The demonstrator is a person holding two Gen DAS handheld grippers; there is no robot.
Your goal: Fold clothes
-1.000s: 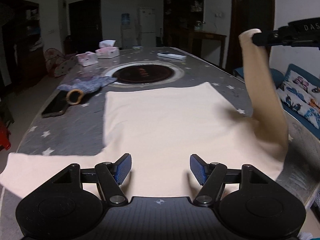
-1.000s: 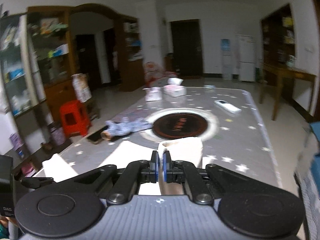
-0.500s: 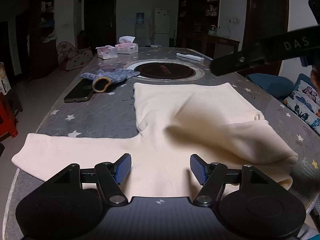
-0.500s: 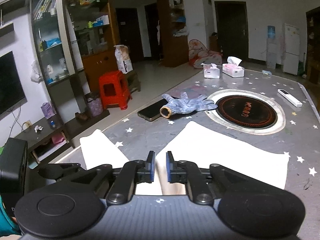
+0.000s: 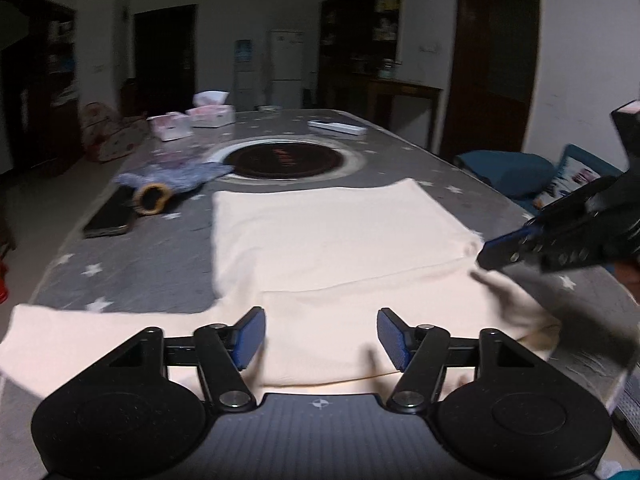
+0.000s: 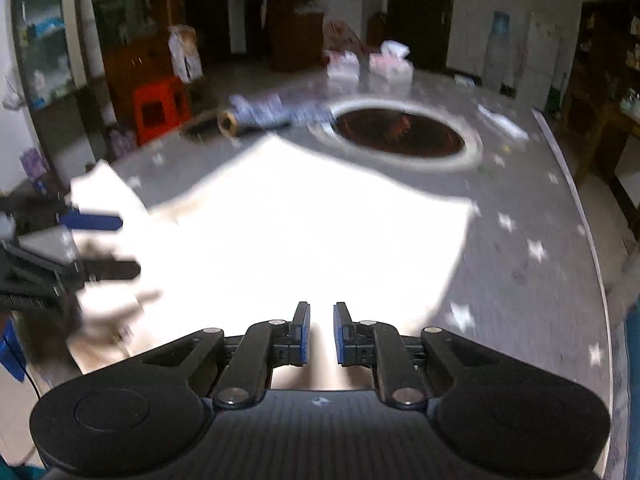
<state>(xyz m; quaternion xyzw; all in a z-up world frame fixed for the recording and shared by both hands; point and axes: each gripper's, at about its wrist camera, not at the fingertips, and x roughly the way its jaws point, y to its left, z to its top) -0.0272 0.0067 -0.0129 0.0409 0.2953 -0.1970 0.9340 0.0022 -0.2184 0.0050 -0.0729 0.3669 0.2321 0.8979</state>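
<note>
A cream long-sleeved top (image 5: 328, 236) lies flat on the grey star-patterned table (image 5: 152, 256). Its right sleeve (image 5: 400, 300) is folded across the near part of the body; the left sleeve (image 5: 72, 328) lies spread to the left. My left gripper (image 5: 320, 334) is open and empty, just above the near hem. My right gripper (image 6: 319, 332) is open a little and empty, above the top's right side (image 6: 304, 232); it also shows at the right edge of the left wrist view (image 5: 560, 240). The left gripper shows at the left of the right wrist view (image 6: 80, 248).
A round dark hotplate (image 5: 286, 160) is set in the table beyond the top. A blue knit glove (image 5: 172, 180) and a phone (image 5: 110, 216) lie at the far left. Tissue boxes (image 5: 208, 114) and a remote (image 5: 338, 126) sit at the far end. A sofa (image 5: 532, 172) stands right.
The right gripper carried the right sleeve over the body, let it go and opened, then drew back to the right. The sleeve now lies flat. The left gripper stayed open.
</note>
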